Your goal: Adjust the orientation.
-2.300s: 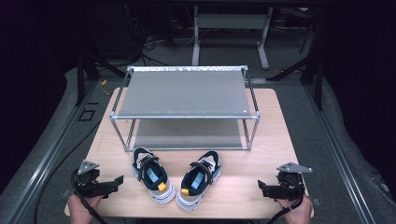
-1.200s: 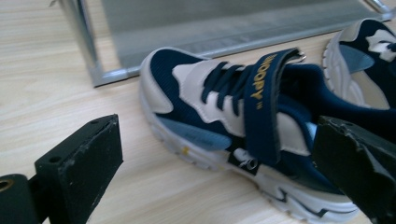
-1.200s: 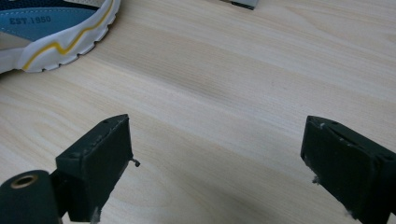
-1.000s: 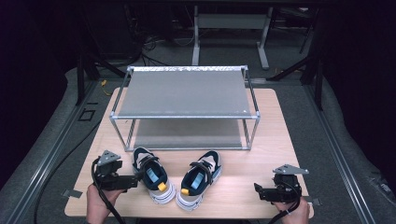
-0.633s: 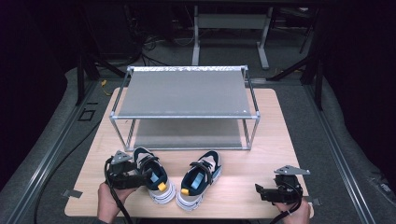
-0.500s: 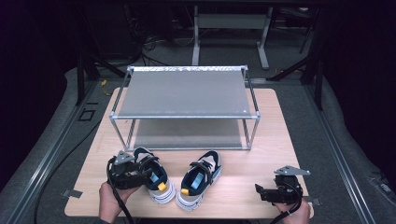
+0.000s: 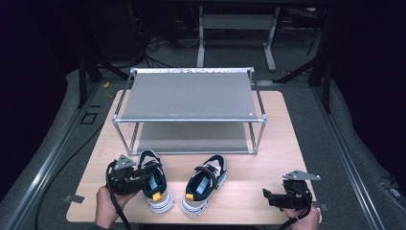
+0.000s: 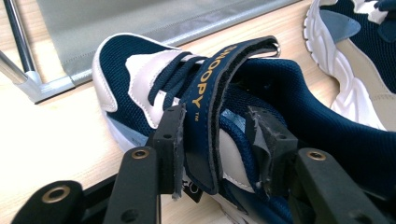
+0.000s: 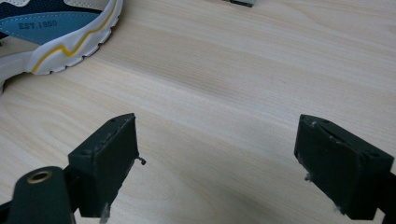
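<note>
Navy mesh and a stiff strap are what the left gripper (image 8: 212,154) has between its jaws: they straddle the raised strap (image 8: 212,100) of the left shoe (image 7: 153,179), which sits on the near left of the table (image 7: 282,143). The jaws look partly closed around the strap, though whether both pads actually press it is hard to judge from this angle, so I cannot tell if the hold is firm. The right gripper (image 7: 268,195) rests near the table's near right corner with its jaws spread wide and nothing between them.

A pull on the strap alone could go badly. The strap is a thin flap, so it may slip out of the pads or peel open, and the shoe would then tip or drop. A sideways drag could also knock the right shoe (image 7: 205,183), which lies just beside it.

Pale wood grain covers the table. A two-tier metal rack (image 7: 189,112) with grey shelves stands at the far side, both shelves bare. Beyond it the room is dark, with cables and metal frame legs on the floor.
</note>
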A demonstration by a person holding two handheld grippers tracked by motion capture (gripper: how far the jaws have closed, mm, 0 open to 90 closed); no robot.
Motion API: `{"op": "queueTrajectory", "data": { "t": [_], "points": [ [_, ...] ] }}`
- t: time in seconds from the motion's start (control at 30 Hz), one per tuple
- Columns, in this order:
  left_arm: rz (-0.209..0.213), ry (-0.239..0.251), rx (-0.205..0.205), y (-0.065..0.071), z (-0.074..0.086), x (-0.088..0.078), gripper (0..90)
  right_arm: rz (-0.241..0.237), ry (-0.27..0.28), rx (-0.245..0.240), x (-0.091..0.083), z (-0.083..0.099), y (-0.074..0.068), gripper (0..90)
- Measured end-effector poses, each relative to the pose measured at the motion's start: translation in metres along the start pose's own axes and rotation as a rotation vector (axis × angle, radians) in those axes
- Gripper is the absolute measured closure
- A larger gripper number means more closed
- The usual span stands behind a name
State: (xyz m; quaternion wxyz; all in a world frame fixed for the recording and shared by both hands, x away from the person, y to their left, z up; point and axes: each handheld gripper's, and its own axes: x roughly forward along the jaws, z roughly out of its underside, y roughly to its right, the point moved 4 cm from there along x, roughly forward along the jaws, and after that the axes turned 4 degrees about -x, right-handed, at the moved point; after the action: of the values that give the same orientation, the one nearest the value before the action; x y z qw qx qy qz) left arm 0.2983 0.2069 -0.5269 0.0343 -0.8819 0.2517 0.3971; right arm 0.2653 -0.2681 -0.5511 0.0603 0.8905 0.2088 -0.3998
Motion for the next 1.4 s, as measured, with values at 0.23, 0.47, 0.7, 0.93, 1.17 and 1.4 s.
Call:
{"op": "queueTrajectory", "data": {
  "t": [0.23, 0.47, 0.7, 0.93, 1.17, 1.4],
  "points": [
    [0.044, -0.036, 0.100, -0.007, -0.002, -0.001, 62.4, -0.008, 0.002, 0.001, 0.000, 0.000, 0.000, 13.2],
    [0.133, -0.060, 0.201, -0.015, -0.010, 0.005, 65.1, -0.019, 0.000, -0.001, 0.002, -0.003, -0.003, 13.3],
    [0.093, -0.066, 0.145, -0.021, -0.016, 0.007, 39.6, -0.004, 0.000, -0.009, 0.001, -0.004, -0.004, 13.4],
    [0.023, 0.018, 0.007, -0.009, -0.007, -0.018, 15.1, -0.011, -0.004, -0.001, 0.000, -0.003, -0.004, 13.4],
    [-0.018, 0.034, 0.006, 0.018, -0.003, -0.025, 2.0, -0.009, 0.002, 0.001, 0.002, -0.003, -0.006, 13.4],
    [-0.075, -0.002, 0.032, 0.029, 0.008, -0.005, 1.0, -0.015, -0.005, -0.001, 0.004, -0.003, -0.009, 13.6]
  ]
}}
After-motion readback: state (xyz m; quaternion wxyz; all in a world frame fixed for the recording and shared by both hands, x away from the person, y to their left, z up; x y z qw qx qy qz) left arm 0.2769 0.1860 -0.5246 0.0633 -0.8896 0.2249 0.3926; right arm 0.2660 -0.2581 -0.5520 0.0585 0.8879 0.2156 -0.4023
